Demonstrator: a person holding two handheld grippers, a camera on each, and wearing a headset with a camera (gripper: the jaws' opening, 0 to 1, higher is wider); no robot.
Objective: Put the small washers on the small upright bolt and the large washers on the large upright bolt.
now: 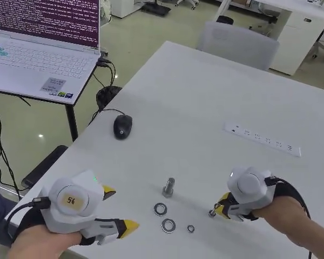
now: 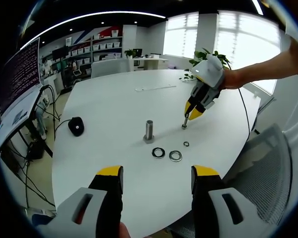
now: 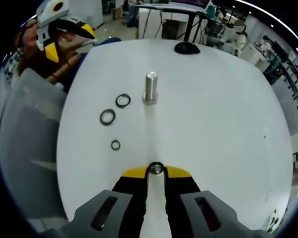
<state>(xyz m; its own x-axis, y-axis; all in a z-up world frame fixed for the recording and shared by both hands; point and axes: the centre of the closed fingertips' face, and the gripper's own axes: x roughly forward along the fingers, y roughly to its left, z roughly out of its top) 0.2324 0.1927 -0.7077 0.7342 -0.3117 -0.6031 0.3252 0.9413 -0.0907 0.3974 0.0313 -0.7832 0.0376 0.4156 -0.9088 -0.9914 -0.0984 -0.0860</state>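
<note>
1. Right tool: I hold its jaws pressed together on the small bolt. In the right gripper view the bolt's round metal end sits between the two yellow tips. In the left gripper view the bolt hangs straight down from the tips, with its lower end at the tabletop.

2. Left tool: I hold its jaws spread, with nothing between them. It hovers over the near edge of the tabletop and points toward the parts.

3. Large bolt: it stands upright on its head, near the middle of the tabletop and between my two tools. No washer is on it.

4. Washers: all three lie flat on the tabletop, on my side of the large bolt.
- The dark large washer lies closest to the large bolt, just beside its base and not touching it.
- The bright large washer lies just beside the dark one, nearer to me. There is a small gap between the two.
- The small washer lies to the right of the bright large washer, between it and the right tool, and is apart from both.

5. Surroundings: a black mouse lies farther back on the left of the tabletop, with its cable running over the edge. A white power strip lies farther back on the right. An open laptop sits on a separate stand to the left. A grey chair stands at the far side.
</note>
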